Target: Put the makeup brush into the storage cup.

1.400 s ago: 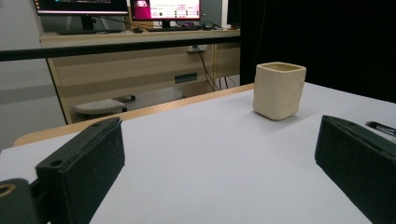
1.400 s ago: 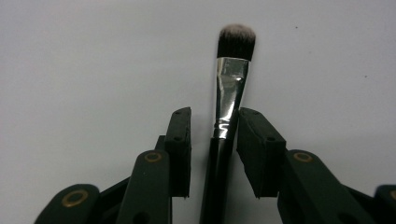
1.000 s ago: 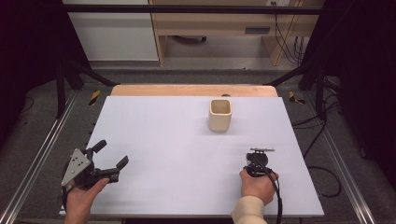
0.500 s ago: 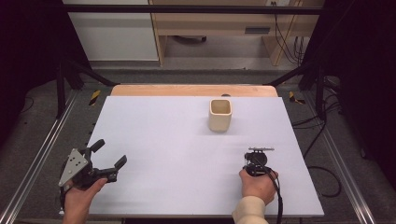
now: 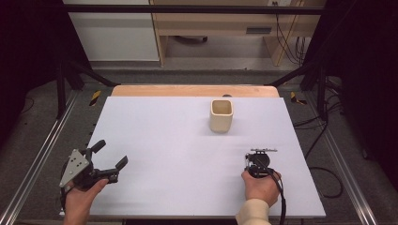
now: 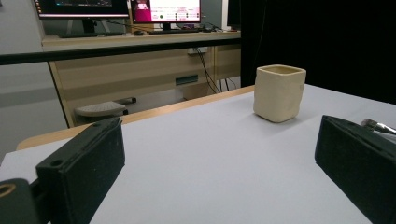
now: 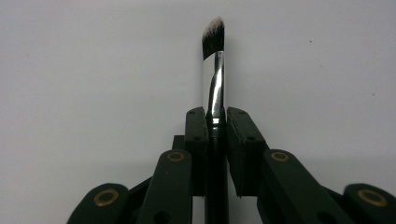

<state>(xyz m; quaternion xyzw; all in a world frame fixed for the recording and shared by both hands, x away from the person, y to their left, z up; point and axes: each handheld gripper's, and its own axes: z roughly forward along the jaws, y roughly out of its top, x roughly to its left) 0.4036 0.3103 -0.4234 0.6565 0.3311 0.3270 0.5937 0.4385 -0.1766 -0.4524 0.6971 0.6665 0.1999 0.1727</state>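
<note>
Gripping a small silver-ferruled, dark-bristled makeup brush (image 7: 214, 70) at the table's near right, the right gripper (image 7: 216, 122) is clamped; the left gripper (image 5: 107, 160) is spread. Lifting toward the cream square ceramic cup (image 5: 221, 115) is probably required next.

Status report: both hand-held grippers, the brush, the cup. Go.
Right hand-held gripper shut on makeup brush, low over the table. Left hand-held gripper open, empty. Cream cup upright, far side. Nothing between brush and cup.

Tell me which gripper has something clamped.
The right gripper, shut on the makeup brush; the left gripper stands wide open, nothing between its jaws.
</note>
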